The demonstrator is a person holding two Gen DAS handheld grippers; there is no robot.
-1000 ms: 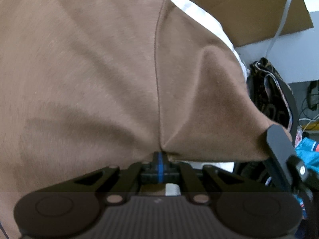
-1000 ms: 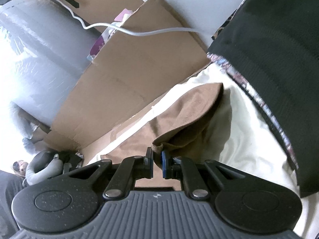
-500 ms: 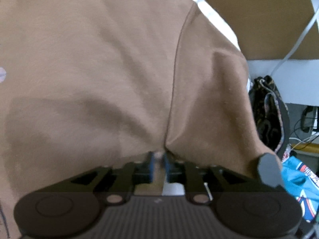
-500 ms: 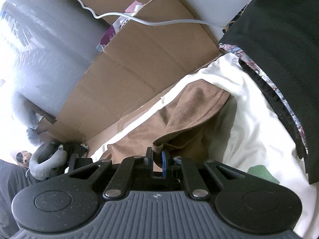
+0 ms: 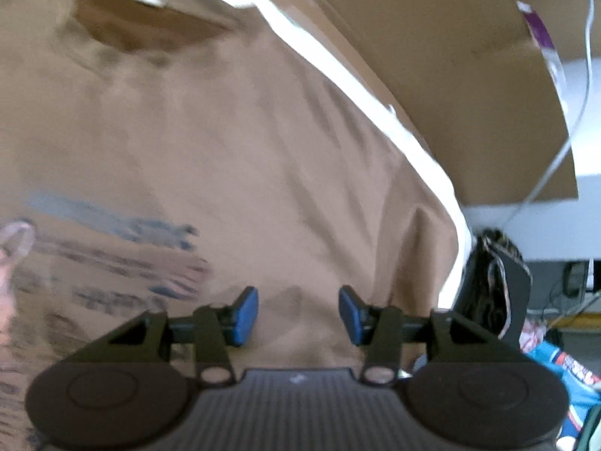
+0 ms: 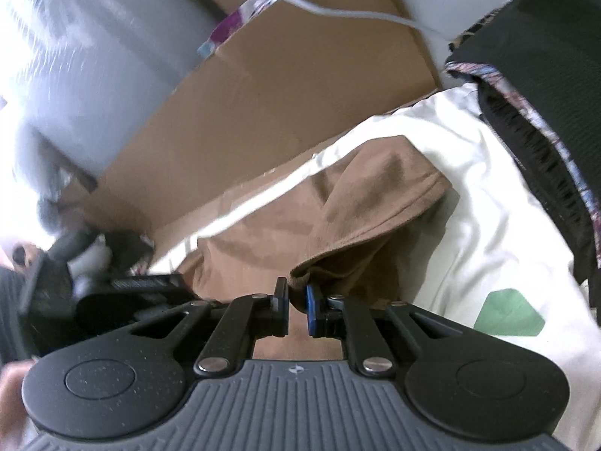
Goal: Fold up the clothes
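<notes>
The brown shirt (image 5: 233,158) is spread on the white sheet (image 6: 499,248), its edge bordered by cardboard (image 6: 300,86). The left gripper (image 5: 298,312) is seen opening above the shirt, nothing between its jaws. A folded shirt edge is pinched by the right gripper (image 6: 297,302). Dark clothes (image 6: 544,94) are piled beside the sheet.

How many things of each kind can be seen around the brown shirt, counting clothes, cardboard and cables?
Brown T-shirt: 1
Black garment with patterned trim: 1
Blue printed garment: 1
Cardboard sheet: 1
White cable: 1
Total: 5
</notes>
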